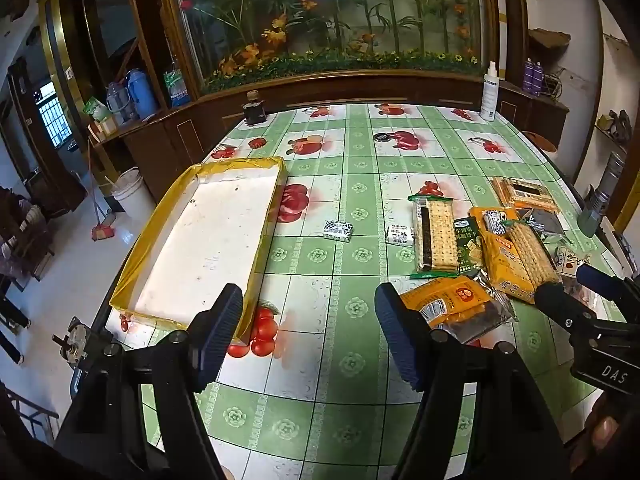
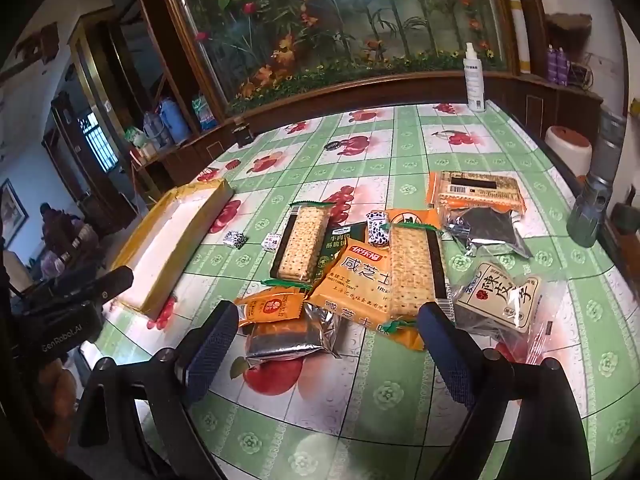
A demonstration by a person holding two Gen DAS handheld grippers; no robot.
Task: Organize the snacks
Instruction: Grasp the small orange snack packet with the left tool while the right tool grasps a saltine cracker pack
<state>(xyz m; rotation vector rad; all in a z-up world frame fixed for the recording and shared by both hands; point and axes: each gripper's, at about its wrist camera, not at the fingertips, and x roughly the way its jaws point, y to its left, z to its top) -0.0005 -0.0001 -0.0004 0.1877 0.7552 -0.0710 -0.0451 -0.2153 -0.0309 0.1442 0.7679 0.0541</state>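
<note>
Because the job is to gather loose snacks into 1 place, we read the bench (image 1: 344, 360), with its green checked fruit-print cloth, as split into 2 zones: a bare container on our left and a heap of packets on our right.

Next in size is the tray (image 1: 200, 240), a shallow white box with yellow-taped walls lying at the bench's left edge. Nothing lies in it, so we judge the sorting has hardly begun.

Then comes the snack pile (image 2: 380, 264), well apart from the tray. Packets overlap there: 2 cracker packs in clear wrap, an orange cheese-biscuit bag (image 2: 360, 284) under 1 of them, an orange pouch (image 2: 272, 304) resting on a silver foil pack (image 2: 288, 340), and a clear bag with a cream label (image 2: 500, 296) at the right.

Our right gripper (image 2: 328, 344) hovers just above the near edge of the pile, its jaws wide apart and holding nothing; it looks lined up for the foil pack or pouch. Our left gripper (image 1: 310, 332) hangs between tray and pile, jaws likewise spread and empty, likely waiting to receive or steady.

Smallest are 2 wrapped candies (image 1: 338, 230), lying alone between tray and pile.
</note>
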